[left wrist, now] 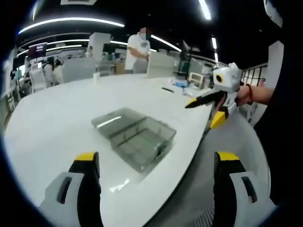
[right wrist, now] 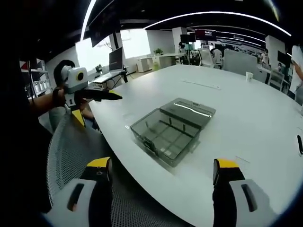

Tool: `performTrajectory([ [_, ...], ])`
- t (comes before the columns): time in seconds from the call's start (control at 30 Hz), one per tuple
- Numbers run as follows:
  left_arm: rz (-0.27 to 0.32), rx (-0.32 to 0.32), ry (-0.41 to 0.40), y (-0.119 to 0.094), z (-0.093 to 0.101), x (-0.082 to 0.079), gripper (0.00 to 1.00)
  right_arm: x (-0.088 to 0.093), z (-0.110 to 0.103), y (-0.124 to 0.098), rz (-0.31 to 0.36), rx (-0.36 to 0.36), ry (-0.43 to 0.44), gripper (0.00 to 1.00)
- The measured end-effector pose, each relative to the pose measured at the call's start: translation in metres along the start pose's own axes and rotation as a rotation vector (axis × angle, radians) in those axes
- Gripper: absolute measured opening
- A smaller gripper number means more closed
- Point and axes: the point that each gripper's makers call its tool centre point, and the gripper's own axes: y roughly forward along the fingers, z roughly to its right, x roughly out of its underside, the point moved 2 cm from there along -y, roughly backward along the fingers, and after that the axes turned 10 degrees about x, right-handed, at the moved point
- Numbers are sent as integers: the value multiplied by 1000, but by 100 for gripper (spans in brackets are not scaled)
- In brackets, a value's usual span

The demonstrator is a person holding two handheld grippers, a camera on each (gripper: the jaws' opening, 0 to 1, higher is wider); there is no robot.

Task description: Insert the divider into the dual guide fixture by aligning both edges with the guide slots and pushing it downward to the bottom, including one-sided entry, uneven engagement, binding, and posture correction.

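A smoky clear plastic box [left wrist: 137, 139] lies open on the white table [left wrist: 57, 118], its lid folded flat on the far side and thin partitions inside. From the right gripper view the same box [right wrist: 168, 130] sits close to the table's near edge. My left gripper [left wrist: 157, 163] is open and holds nothing, short of the box. My right gripper [right wrist: 163, 168] is also open with nothing in it. Each shows in the other's view, held in the air off the table's edge: right gripper [left wrist: 203, 112], left gripper [right wrist: 97, 106]. A faint clear sliver [left wrist: 119, 185] lies near the edge; I cannot tell what it is.
A grey mesh chair back [right wrist: 75, 142] stands under both grippers, against the table's edge. A dark pen [left wrist: 166, 89] and a white cup [left wrist: 96, 75] lie far across the table. A person [left wrist: 138, 49] stands beyond it among desks and monitors.
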Motion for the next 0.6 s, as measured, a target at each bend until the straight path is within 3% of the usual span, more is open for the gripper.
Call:
performTrajectory([
  [0.6, 4, -21, -9, -5, -2, 2, 99, -6, 5, 9, 11, -8, 2, 84],
])
